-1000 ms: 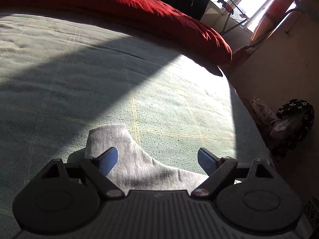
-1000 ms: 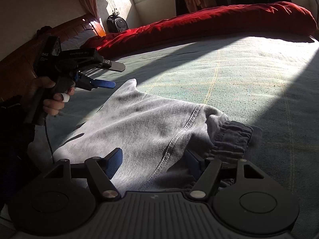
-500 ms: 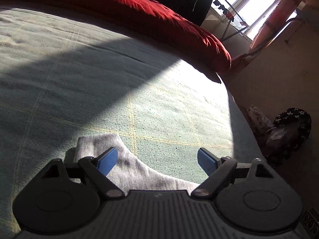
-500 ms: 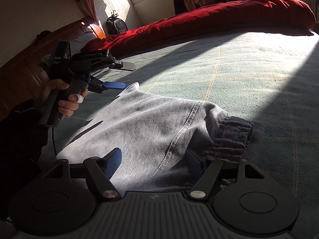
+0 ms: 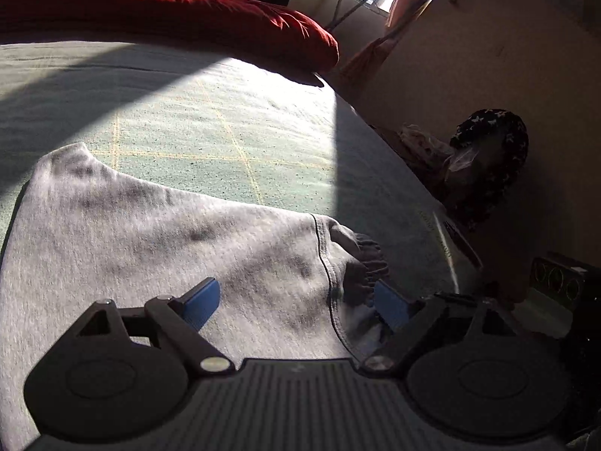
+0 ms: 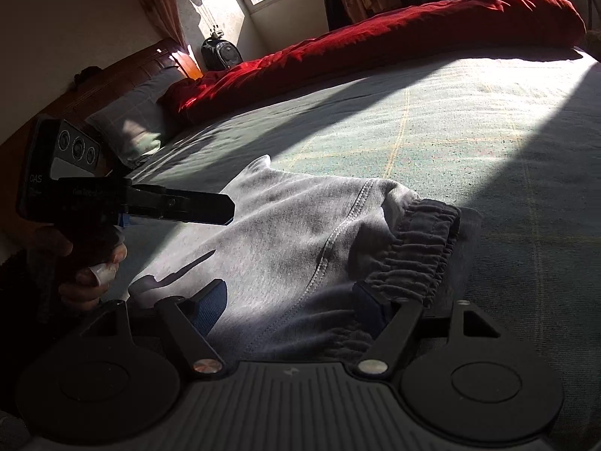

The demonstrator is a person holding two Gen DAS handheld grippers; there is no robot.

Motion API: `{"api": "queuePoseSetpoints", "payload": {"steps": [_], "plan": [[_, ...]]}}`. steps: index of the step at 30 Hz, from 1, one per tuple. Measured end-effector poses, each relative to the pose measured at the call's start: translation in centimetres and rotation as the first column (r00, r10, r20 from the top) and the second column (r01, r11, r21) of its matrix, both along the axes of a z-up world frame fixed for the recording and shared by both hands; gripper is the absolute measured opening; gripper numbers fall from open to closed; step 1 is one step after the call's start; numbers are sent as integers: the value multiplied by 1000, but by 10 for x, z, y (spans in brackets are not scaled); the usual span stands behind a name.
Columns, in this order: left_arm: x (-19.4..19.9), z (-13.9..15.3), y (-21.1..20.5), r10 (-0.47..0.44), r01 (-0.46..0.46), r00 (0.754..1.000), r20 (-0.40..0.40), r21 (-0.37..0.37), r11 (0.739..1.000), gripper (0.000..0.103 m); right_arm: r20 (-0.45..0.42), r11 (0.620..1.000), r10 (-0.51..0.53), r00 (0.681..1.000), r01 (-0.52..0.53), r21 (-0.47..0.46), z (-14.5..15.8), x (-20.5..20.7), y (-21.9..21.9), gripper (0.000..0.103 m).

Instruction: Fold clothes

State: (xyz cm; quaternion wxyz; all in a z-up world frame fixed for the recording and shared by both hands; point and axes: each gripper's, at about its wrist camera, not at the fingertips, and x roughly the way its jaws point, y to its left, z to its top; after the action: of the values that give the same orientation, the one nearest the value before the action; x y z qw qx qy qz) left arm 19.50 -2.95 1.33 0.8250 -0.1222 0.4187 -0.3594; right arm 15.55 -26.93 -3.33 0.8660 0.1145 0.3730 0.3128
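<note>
**Left hand-held gripper swings over the grey garment**

A second ago the left hand-held gripper [image 5: 296, 302] saw only a corner of the grey garment [image 6: 300, 233]; now most of it fills that view. Its jaws are opening, nothing pinched. The right hand-held gripper [image 6: 291, 302] stands released, hardly moved. "DAS" shows on the left tool's body. The garment lies near the bed's [image 6: 469, 120] edge; sunlit cover stretches to the red duvet [image 6: 413, 34].
</note>
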Motion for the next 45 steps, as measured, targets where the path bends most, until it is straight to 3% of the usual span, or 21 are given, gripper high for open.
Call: {"api": "queuePoseSetpoints", "payload": {"steps": [3, 7, 11, 13, 16, 18, 23, 27, 32, 37, 40, 45], "plan": [[-11, -13, -7, -15, 16, 999, -36, 43, 999, 90, -17, 1000, -8, 1000, 8, 14, -5, -9, -9, 78], [-28, 2, -13, -27, 27, 1000, 11, 60, 998, 89, -21, 999, -34, 999, 34, 22, -2, -18, -23, 78], [-47, 18, -24, -70, 65, 995, 78, 64, 996, 90, -26, 990, -131, 991, 132, 54, 3, -22, -47, 78], [-57, 13, -32, -97, 91, 991, 87, 74, 993, 90, -55, 977, -189, 980, 193, 90, 1, -22, -61, 78], [-63, -7, -42, -137, 136, 991, 5, 81, 987, 90, -133, 957, -225, 965, 245, 159, -9, -18, -77, 82], [-68, -8, -40, -132, 129, 991, 19, 98, 987, 90, -194, 940, -223, 955, 263, 216, -18, -12, -84, 82], [-60, 26, 0, -55, 54, 997, 48, 27, 998, 90, -297, 909, -208, 932, 296, 294, -39, 1, -92, 83], [-36, 45, 52, 83, -85, 995, 62, 24, 996, 90, -342, 894, -201, 918, 315, 319, -53, 14, -94, 85], [5, 23, 113, 240, -238, 970, -42, 45, 970, 90, -389, 881, -193, 901, 334, 335, -68, 28, -93, 85], [38, -21, 148, 317, -310, 933, -172, 68, 948, 90, -401, 876, -184, 897, 335, 348, -74, 39, -87, 86], [54, -47, 159, 304, -309, 916, -261, 22, 951, 90, -409, 873, -179, 895, 336, 353, -75, 47, -82, 88], [71, -59, 154, 219, -249, 927, -304, -63, 966, 90, -412, 870, -167, 896, 331, 366, -78, 54, -75, 92]]}}
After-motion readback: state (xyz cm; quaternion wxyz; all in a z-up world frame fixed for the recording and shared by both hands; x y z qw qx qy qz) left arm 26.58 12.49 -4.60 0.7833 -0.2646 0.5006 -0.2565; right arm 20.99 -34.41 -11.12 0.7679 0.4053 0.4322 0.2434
